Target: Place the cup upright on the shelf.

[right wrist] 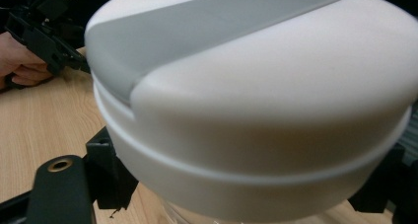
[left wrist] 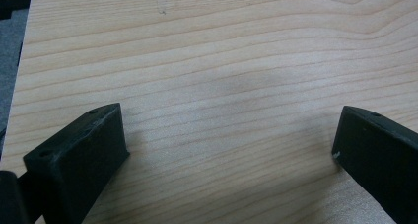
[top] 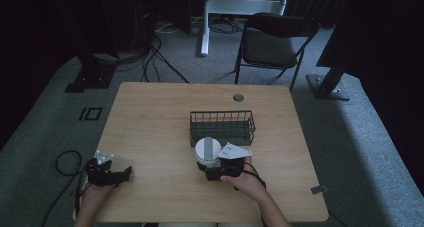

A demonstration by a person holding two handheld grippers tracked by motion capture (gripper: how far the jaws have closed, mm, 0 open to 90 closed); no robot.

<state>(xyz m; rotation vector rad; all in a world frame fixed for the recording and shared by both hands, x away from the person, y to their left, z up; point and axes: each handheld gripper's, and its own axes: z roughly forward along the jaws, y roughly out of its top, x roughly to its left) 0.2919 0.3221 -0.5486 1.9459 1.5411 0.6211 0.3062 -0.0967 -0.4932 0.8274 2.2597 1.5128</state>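
A person's right hand point(top: 248, 181) holds the right gripper point(top: 214, 171) clamped on a round white container with a grey-striped lid point(top: 207, 151), just before a dark wire basket point(top: 222, 127) on the light wooden table point(top: 150, 127). The left gripper point(left wrist: 229, 150) rests with jaws spread over bare wood. Close up, the right gripper's jaws flank the container point(right wrist: 256, 105).
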